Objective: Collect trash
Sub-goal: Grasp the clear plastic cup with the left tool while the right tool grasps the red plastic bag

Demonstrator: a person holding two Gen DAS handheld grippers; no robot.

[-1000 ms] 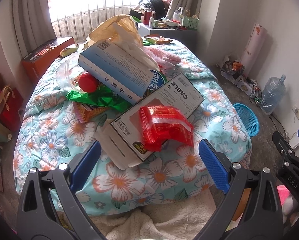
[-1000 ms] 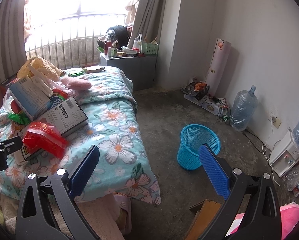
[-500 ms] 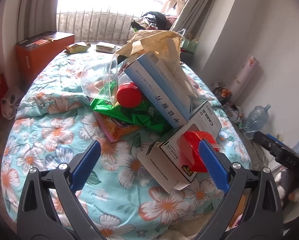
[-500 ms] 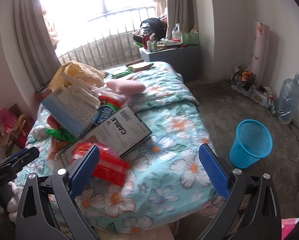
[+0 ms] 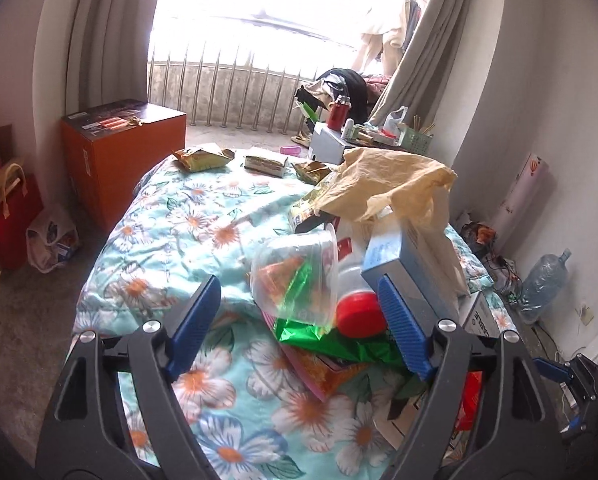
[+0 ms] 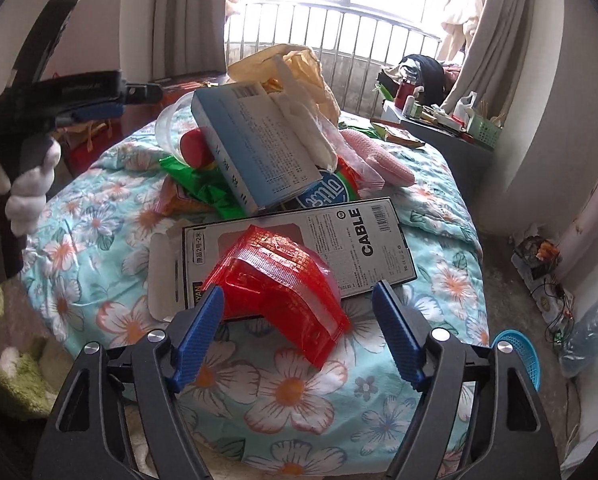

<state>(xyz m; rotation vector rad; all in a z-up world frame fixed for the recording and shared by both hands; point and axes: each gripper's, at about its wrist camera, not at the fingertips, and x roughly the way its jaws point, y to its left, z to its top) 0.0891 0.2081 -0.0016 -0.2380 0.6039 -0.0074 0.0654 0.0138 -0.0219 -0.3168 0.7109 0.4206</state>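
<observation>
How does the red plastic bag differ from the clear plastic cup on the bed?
The red plastic bag is opaque and crumpled flat; the clear plastic cup is see-through and keeps its round shape. The bag lies on the white cable box; the cup lies tipped on its side over green wrappers. Both are trash on the floral bedcover.

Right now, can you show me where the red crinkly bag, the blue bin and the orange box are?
red crinkly bag point(image 6: 283, 292), right wrist view, middle of its top face.
blue bin point(image 6: 517, 354), right wrist view, its rim.
orange box point(image 5: 117, 160), left wrist view, its front side.
</observation>
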